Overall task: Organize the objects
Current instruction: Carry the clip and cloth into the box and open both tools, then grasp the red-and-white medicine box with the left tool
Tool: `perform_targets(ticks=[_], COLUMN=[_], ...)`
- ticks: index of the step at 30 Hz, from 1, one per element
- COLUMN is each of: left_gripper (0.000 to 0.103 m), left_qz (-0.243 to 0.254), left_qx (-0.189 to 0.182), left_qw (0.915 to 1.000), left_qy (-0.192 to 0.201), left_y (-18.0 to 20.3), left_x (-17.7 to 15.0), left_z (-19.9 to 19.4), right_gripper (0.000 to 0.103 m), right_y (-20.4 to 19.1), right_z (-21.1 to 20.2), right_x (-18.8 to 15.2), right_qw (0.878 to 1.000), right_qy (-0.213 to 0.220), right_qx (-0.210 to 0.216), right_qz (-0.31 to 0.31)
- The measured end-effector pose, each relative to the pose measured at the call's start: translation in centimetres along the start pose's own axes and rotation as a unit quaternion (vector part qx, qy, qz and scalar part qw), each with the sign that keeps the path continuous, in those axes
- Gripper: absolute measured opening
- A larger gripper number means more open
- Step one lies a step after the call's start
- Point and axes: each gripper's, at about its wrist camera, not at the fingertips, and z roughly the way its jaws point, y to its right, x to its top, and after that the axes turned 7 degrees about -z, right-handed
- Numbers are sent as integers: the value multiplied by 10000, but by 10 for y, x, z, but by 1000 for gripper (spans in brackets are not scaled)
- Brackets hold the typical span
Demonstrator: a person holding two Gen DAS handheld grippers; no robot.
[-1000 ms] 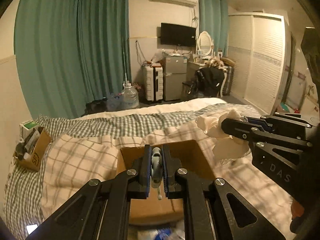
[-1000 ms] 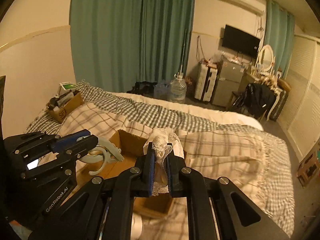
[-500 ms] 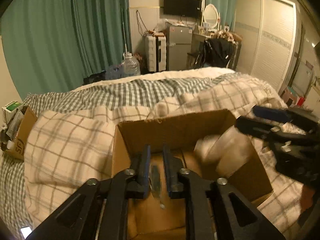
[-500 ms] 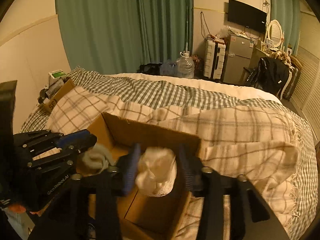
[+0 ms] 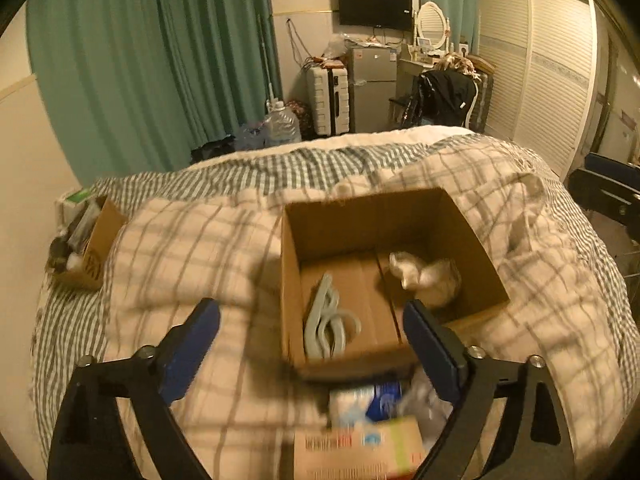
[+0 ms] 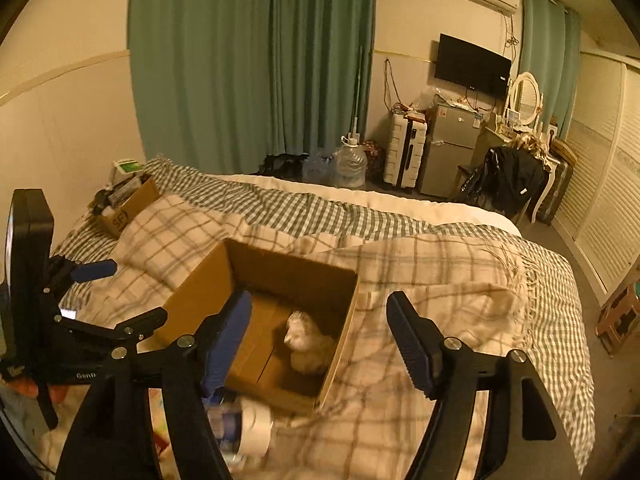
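An open cardboard box [image 5: 292,264] [image 6: 200,284] sits on the plaid blanket of the bed. Inside it lie pale grey-green plastic hooks [image 5: 328,324] on the left and a crumpled white lace cloth [image 5: 428,276] [image 6: 308,344] on the right. My left gripper [image 5: 312,316] hovers just in front of the box, its jaws opening wide with nothing between them. My right gripper [image 6: 320,320] hangs over the box's near right corner, its jaws also opening and empty. The left gripper's blue fingertip [image 6: 94,270] shows at the left edge of the right wrist view.
Loose packets and a carton [image 5: 360,440] lie in front of the box, with a paper roll [image 6: 256,428] nearby. A smaller cardboard box [image 5: 92,248] of items sits at the bed's left edge. Suitcase [image 6: 404,156], fridge and water jug [image 6: 350,162] stand beyond the bed.
Both grippers were shut, the left on the hooks and the right on the lace cloth. Both opened over the box, and the two things now lie inside it.
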Motion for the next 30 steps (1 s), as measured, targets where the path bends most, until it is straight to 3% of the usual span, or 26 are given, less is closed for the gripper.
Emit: perform_targets(ticks=[7,15,19,22,30], left_gripper=[103,103,103,103,103], left_qz=[-64,-702,-699,-873,-1156], left_qx=[294,195,369,546,-37], left_qw=[9995,9968,9957,9929,9885], left_qy=[101,-332,-483,-594,-977], left_y=[0,2,-7,-19,-22], left_x=[-53,-113,-119,-118,-125], left_z=[-28,-8,2,16,38], right_gripper=[79,82,82,82,82], right_y=[-30,-51,-43,-33,-32], right_z=[-31,4,28,33,30], right_x=[-43,-113,-139,-145,-144], right_qw=[9995,9985,9958,9948,9948], right_qy=[-98,-531,-906,-951,-919], right_qx=[62,-56,27,129,139], right_qz=[-286,-153,99,338,411])
